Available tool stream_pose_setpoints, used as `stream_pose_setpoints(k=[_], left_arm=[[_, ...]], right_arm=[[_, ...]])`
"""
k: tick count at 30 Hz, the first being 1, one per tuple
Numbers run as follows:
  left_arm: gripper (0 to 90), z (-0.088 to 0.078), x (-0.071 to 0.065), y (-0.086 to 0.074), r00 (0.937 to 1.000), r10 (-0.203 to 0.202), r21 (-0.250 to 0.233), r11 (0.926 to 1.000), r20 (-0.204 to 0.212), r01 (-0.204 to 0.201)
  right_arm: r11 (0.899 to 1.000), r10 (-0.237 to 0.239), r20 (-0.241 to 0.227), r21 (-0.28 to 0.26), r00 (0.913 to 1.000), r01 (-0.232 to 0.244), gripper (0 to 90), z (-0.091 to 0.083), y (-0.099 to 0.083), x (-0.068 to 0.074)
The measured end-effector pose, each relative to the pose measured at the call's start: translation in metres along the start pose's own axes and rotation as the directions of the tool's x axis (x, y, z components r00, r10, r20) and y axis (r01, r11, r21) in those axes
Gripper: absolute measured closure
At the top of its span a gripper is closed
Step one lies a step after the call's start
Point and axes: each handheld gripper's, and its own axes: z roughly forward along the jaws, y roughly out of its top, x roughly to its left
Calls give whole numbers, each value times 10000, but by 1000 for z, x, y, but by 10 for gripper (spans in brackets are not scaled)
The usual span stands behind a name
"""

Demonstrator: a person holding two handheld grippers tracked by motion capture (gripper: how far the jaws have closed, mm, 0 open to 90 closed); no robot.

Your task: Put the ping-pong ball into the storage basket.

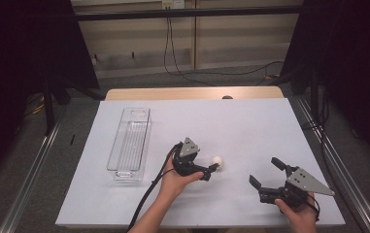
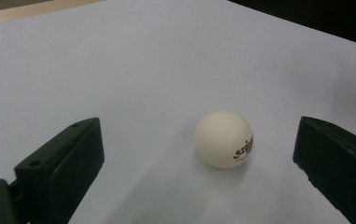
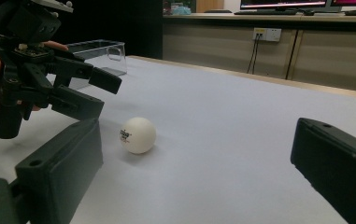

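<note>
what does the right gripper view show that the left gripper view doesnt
Right gripper view: the left hand-held gripper from outside, open beside the ball, the clear plastic bin behind it, cabinets and a wall socket. Left gripper view: the red and black print on the ball, close up, with that gripper's jaws wide on either side. Both: the white ping-pong ball resting on the white table sheet, untouched.

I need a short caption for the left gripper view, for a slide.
Open left tool approaching a white table tennis ball resting on the white table cover, not yet touched.
</note>
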Motion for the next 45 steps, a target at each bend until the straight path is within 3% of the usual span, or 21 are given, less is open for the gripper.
stream_pose_setpoints(k=[12,15,26,45], left_arm=[[33,6,-1,0,10000,5,294,9996,-77,-3],[32,7,-2,1,9998,212,356,9991,-13,-212],[33,14,-9,7,9992,358,542,9979,161,-366],[34,20,-12,8,9990,327,670,9971,320,-348]], right_arm=[[10000,21,-17,4,10000,-21,17,0,0,0],[10000,27,42,31,10000,-27,17,0,0,0],[10000,11,62,6,10000,-11,18,-1,0,0],[10000,41,104,-68,9999,-40,18,-1,1,0]])
